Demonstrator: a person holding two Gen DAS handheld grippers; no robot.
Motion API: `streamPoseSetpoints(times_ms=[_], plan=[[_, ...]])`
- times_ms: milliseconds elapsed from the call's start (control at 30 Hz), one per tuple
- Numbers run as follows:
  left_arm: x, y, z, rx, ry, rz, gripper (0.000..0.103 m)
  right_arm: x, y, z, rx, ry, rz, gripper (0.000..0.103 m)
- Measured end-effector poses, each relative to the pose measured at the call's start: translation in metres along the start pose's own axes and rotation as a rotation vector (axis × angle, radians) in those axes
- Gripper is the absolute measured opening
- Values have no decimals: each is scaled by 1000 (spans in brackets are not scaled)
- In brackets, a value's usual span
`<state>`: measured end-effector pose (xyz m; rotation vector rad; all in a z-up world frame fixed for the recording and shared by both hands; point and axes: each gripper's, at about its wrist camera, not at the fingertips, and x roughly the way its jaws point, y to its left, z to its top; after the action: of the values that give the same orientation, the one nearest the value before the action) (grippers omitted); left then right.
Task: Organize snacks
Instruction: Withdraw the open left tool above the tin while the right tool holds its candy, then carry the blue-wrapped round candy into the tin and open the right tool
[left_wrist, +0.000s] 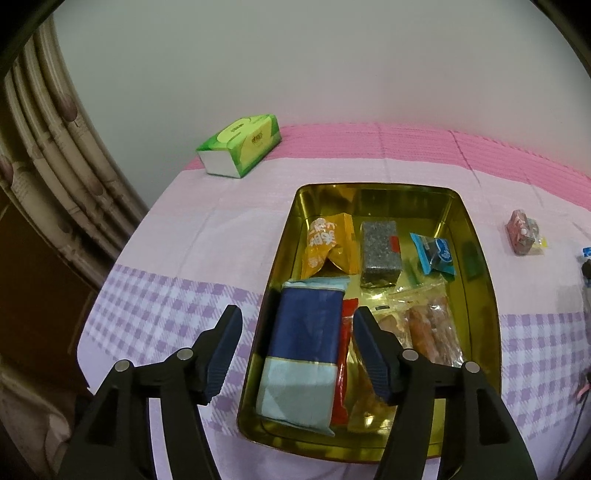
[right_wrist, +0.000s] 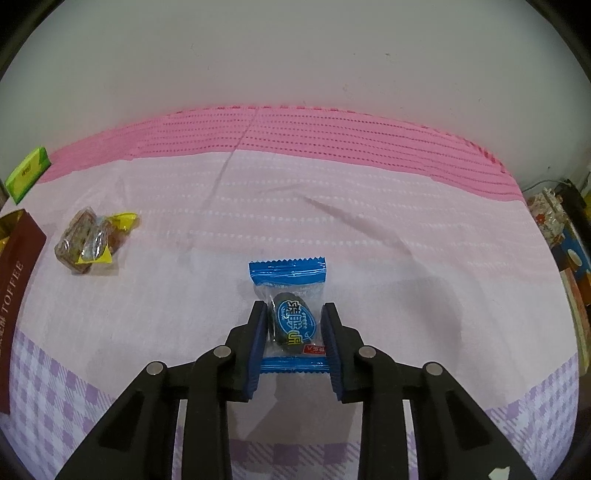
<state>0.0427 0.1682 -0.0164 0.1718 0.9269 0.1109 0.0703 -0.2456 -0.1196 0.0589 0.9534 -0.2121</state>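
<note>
A gold tin tray (left_wrist: 480, 266) on the table holds several snacks: a blue packet (left_wrist: 306, 339), an orange packet (left_wrist: 325, 243), a dark seed bar (left_wrist: 380, 253), a small blue-wrapped snack (left_wrist: 434, 254) and clear-wrapped sausages (left_wrist: 432, 332). My left gripper (left_wrist: 295, 321) is open and empty above the tray's near left part. My right gripper (right_wrist: 294, 310) is open, its fingers on either side of a blue-wrapped snack (right_wrist: 291, 321) lying on the cloth. Whether the pads touch the wrapper I cannot tell.
A clear-and-yellow wrapped brown snack (right_wrist: 90, 240) lies on the cloth to the left; it also shows in the left wrist view (left_wrist: 524, 232). The tray's brown outer wall (right_wrist: 14, 295) is at the far left. A green tissue box (left_wrist: 240, 146) stands at the back.
</note>
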Motion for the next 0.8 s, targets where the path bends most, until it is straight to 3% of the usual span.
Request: streamPoseSetpoints(times_ms=[233,467,600,800], plan=[[2,12,2,-34,5,-1,64,-13,10,0,4,11,11,26],[1,23,5,-76,8,6,64,-39,49,11,-15,-13,130,26],[1,27,5,-70,10,42,65,-57,84,15,-54,-22,210,26],[3,41,6,-128,31,39,67,-83,140,19,-130,-30,314,26]])
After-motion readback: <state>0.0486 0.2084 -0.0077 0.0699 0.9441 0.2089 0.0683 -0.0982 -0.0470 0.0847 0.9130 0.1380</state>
